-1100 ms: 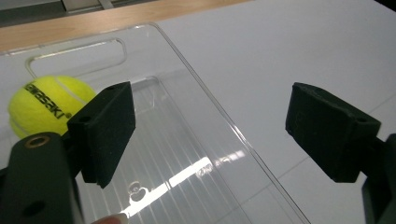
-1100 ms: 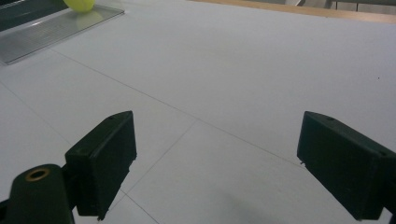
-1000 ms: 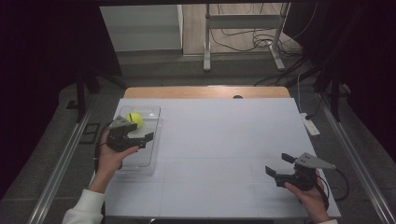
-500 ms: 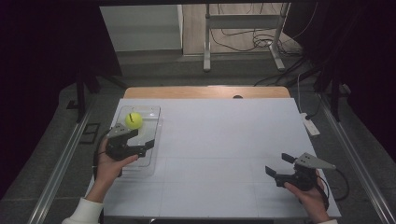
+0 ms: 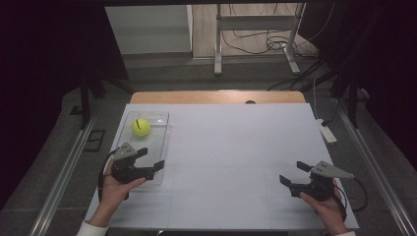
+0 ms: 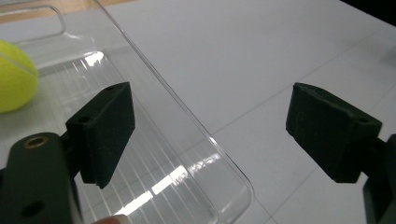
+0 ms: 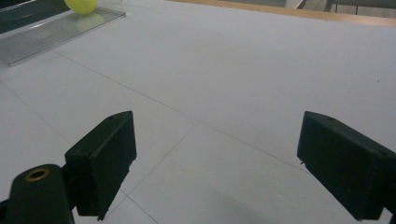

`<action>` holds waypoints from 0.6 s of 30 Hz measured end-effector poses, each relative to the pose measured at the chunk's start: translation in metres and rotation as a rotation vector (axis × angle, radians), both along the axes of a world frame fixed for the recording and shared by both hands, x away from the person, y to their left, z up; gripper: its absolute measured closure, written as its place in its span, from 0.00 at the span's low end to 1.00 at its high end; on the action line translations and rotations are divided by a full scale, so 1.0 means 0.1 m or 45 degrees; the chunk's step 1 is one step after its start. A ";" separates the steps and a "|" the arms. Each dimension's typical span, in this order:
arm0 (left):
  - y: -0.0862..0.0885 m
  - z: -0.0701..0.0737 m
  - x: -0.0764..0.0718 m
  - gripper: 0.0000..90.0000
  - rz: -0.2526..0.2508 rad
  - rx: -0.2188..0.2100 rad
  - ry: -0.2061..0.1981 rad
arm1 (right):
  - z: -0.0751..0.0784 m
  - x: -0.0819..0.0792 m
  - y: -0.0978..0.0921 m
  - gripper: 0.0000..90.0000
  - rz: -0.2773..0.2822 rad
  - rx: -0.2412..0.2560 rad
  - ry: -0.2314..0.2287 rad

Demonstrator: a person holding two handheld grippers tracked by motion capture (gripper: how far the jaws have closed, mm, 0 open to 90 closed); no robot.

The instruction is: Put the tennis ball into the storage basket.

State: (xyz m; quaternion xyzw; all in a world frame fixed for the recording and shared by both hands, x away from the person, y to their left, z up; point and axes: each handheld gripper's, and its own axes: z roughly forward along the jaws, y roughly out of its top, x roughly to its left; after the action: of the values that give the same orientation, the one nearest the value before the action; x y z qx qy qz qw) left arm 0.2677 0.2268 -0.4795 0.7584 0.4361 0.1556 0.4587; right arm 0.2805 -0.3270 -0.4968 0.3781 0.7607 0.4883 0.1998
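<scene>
A yellow-green tennis ball (image 5: 140, 127) lies in the far part of a clear plastic tray (image 5: 158, 147) at the table's left side. It also appears as the ball (image 6: 14, 77) at the left edge of the left gripper view and as the ball (image 7: 81, 4) far off in the right gripper view. My left gripper (image 5: 150, 159) hovers open over the tray's near end, empty, with the tray's clear rim (image 6: 187, 121) running between its jaws. Near the front right of the table my right gripper (image 5: 293, 173) is open and empty above the white surface.
The white table top (image 5: 236, 147) has a wooden strip (image 5: 216, 97) along its far edge. A white power strip (image 5: 326, 131) lies at the right edge. Beyond the table stand metal frame legs (image 5: 255, 39) with cables on the floor.
My left gripper has pulled back toward the person, away from the ball, which stays in the tray's far part. The right gripper has not moved.
</scene>
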 end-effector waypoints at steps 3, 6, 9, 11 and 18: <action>-0.02 -0.02 -0.03 0.18 -0.009 0.006 0.003 | 0.00 0.00 0.00 0.13 0.001 -0.001 -0.003; -0.03 -0.04 -0.06 0.18 -0.010 0.004 0.002 | 0.00 0.00 0.00 0.13 0.003 -0.003 -0.003; -0.05 -0.06 -0.07 0.18 -0.010 0.007 0.006 | 0.00 0.00 0.00 0.13 0.005 -0.004 -0.002; -0.06 -0.08 -0.06 0.18 -0.012 0.007 0.012 | -0.01 0.00 0.00 0.13 0.006 -0.006 -0.003; -0.10 -0.10 -0.06 0.18 -0.021 0.018 0.011 | -0.01 0.01 0.01 0.13 0.009 -0.011 -0.004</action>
State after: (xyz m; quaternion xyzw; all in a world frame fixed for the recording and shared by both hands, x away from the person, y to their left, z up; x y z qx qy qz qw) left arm 0.2618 0.2166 -0.4892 0.7659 0.4308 0.1514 0.4527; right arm 0.2812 -0.3265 -0.4978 0.3738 0.7638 0.4864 0.2008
